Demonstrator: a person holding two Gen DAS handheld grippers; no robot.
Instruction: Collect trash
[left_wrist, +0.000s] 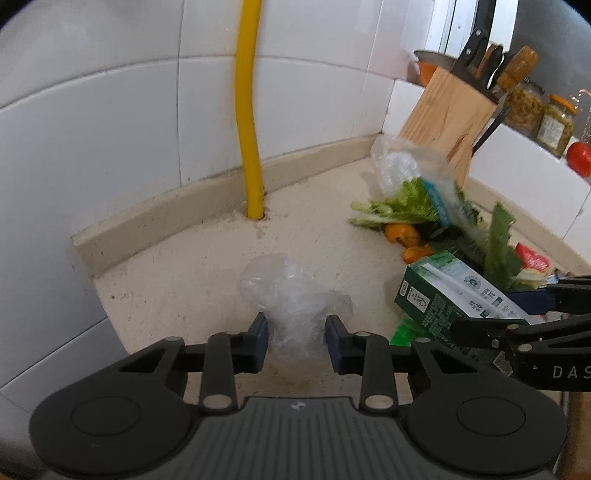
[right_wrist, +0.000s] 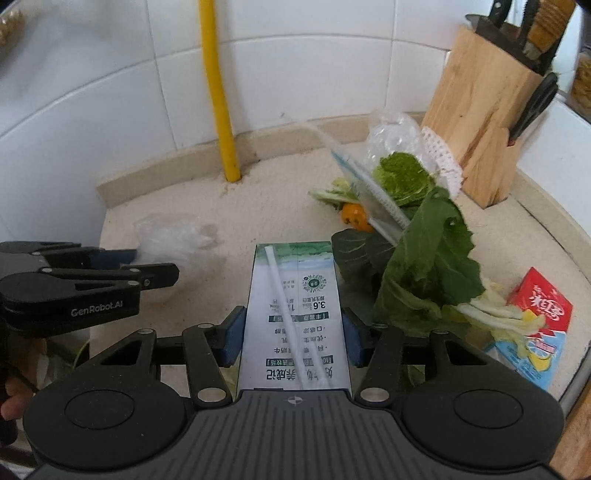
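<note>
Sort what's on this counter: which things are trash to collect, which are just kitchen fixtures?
Trash: crumpled plastic bag between the left gripper pads; milk carton in the right gripper; vegetable scraps; red drink box.

Not the job: knife block; yellow pipe; jars.

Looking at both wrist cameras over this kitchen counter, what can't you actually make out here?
- Left wrist view: the milk carton has its near end hidden behind the right gripper.
- Left wrist view: whether the left gripper pinches the clear plastic bag; the film is see-through and blurred.
- Right wrist view: the red drink box is partly covered by the leafy greens.
- Both views: any trash bin is out of frame.
</note>
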